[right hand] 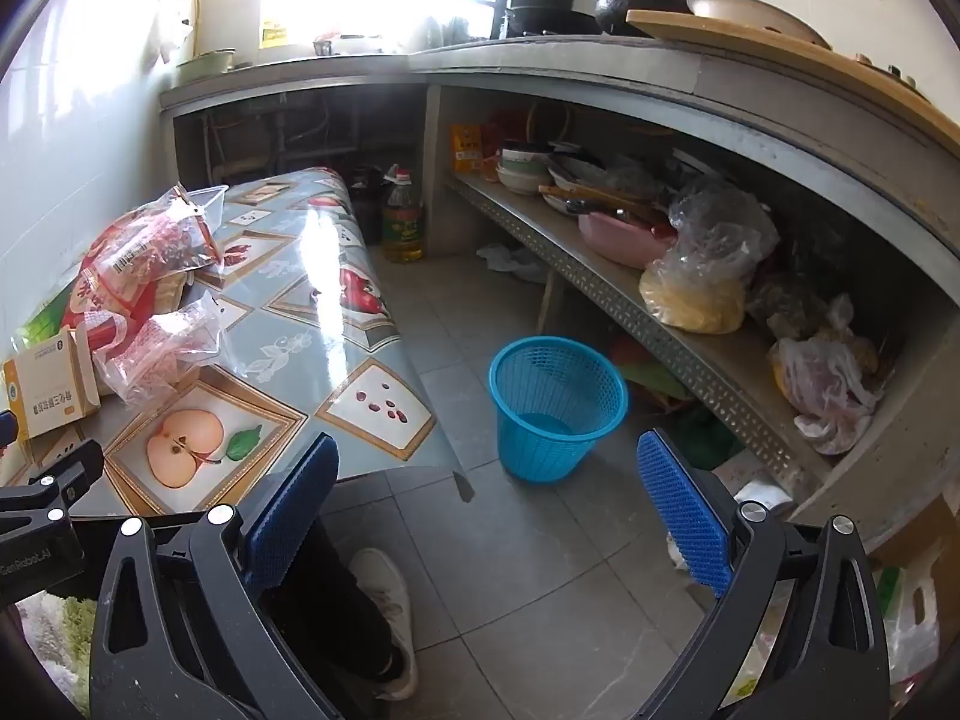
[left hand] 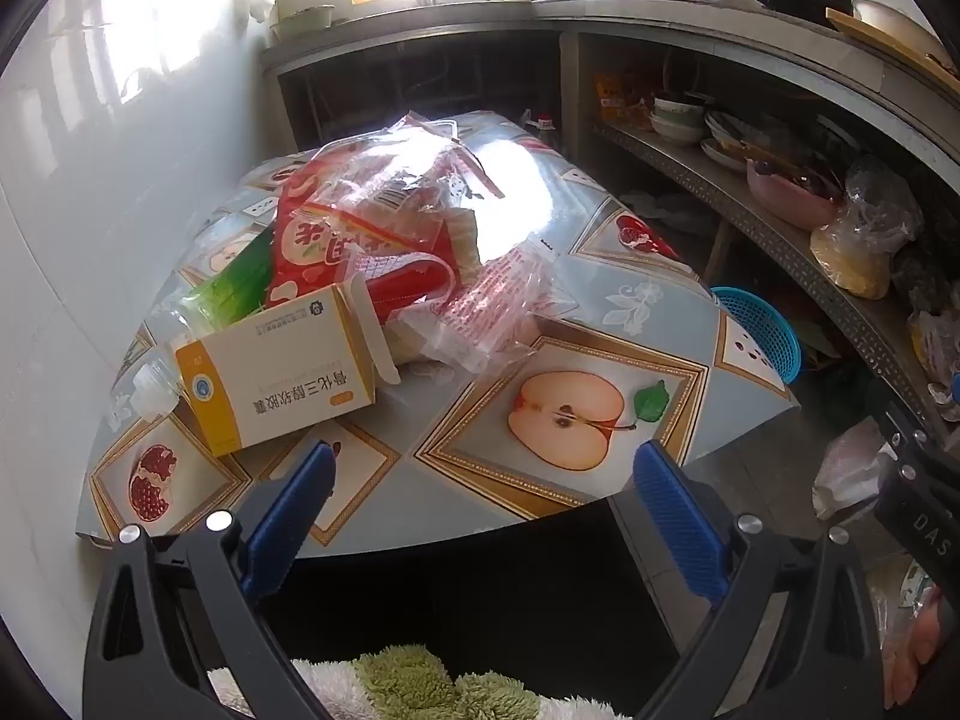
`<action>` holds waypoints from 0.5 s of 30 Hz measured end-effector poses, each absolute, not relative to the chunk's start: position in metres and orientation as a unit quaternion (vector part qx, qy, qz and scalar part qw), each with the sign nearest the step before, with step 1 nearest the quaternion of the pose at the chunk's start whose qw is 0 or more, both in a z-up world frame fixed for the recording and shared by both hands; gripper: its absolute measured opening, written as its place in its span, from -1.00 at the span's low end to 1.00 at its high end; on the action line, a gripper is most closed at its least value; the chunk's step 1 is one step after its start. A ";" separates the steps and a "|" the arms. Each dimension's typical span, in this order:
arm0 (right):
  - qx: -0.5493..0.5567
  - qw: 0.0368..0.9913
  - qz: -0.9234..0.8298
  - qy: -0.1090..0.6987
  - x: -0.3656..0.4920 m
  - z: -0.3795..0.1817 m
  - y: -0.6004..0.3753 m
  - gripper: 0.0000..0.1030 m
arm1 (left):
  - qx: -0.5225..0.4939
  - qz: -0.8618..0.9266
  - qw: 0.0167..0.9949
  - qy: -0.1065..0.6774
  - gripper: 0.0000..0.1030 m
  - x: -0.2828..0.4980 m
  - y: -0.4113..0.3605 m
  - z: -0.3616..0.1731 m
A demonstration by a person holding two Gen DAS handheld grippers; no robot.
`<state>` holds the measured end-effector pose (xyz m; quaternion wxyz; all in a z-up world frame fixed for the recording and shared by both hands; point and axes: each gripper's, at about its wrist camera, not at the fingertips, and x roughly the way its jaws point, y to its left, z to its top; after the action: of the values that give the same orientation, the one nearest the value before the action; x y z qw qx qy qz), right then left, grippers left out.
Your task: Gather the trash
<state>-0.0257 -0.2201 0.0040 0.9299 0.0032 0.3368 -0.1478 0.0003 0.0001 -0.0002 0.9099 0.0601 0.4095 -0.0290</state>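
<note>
The table (left hand: 600,276), under its fruit-print oilcloth, carries all the trash, heaped at the side of it nearest the white wall. Largest in the heap is the red printed snack bag (left hand: 336,240), with crumpled clear wrappers (left hand: 480,312) over and beside it. A green plastic bottle (left hand: 228,294) lies against the bag on the wall side, and a white-and-orange medicine box (left hand: 282,372) sits at the front of the heap, nearest the grippers.

On the floor just off the table's outer edge stands the blue mesh wastebasket (right hand: 558,408); what shows of its inside looks empty.

The left gripper (left hand: 480,480) hangs over the table's near edge with its tongs spread wide and nothing between them. The right gripper (right hand: 486,480) is likewise spread and empty, aimed at the floor by the wastebasket.

By my reading collecting has not begun: every piece awaits pickup.
</note>
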 end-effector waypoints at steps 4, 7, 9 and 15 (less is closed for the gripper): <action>0.003 0.930 -0.148 0.338 -0.025 0.004 -0.220 0.86 | 0.060 -0.029 0.911 0.407 0.89 0.000 0.000 0.000; 0.002 0.930 -0.148 0.337 -0.024 0.004 -0.220 0.86 | 0.061 -0.031 0.911 0.407 0.89 0.000 0.000 0.000; 0.003 0.930 -0.148 0.337 -0.024 0.004 -0.219 0.86 | 0.060 -0.030 0.909 0.412 0.89 0.001 0.000 -0.002; 0.003 0.930 -0.147 0.337 -0.025 0.004 -0.220 0.86 | 0.058 -0.030 0.907 0.416 0.89 0.001 -0.002 -0.005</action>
<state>-0.0248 -0.2197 0.0044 0.9300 0.0026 0.3367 -0.1472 0.0009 -0.0020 -0.0049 0.9071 0.0581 0.4159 -0.0295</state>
